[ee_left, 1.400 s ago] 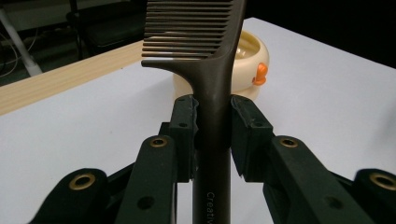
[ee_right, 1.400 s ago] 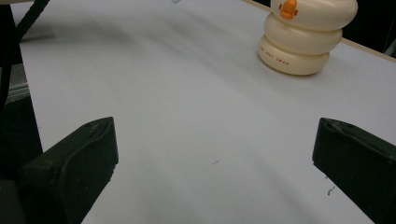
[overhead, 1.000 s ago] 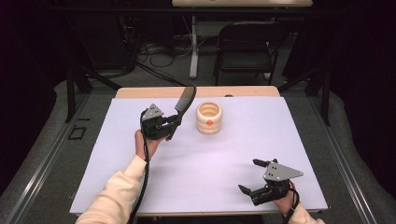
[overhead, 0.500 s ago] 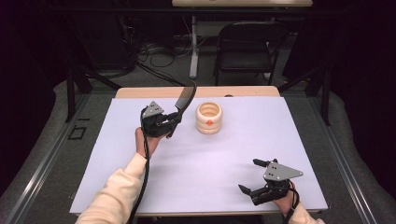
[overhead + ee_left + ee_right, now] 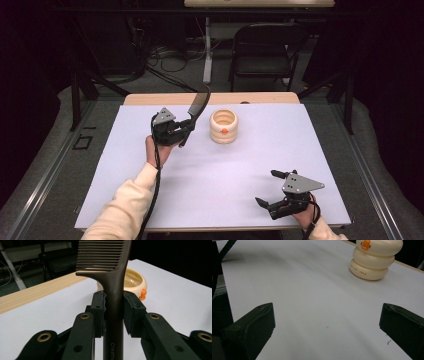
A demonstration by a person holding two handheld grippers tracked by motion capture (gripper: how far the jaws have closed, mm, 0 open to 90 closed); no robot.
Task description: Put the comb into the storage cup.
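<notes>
A dark brown comb (image 5: 115,290) stands upright in my left gripper (image 5: 113,302), whose pads are shut on its handle. In the high view that left gripper (image 5: 181,131) is held above the table's back left, and the comb (image 5: 198,107) slants up toward a cream ribbed cup (image 5: 223,126) with an orange beak. The cup (image 5: 133,282) sits just beyond the comb. My right gripper (image 5: 272,191) rests near the front right of the table, jaws wide apart over bare white surface, the same right gripper (image 5: 327,322) holding nothing. The cup (image 5: 375,258) is far ahead of it.
The white sheet (image 5: 215,175) covers the table, with a wooden strip (image 5: 150,99) along the far edge. A black chair (image 5: 262,47) and cables stand on the floor behind. A person's cream sleeve (image 5: 125,205) comes in from the bottom left.
</notes>
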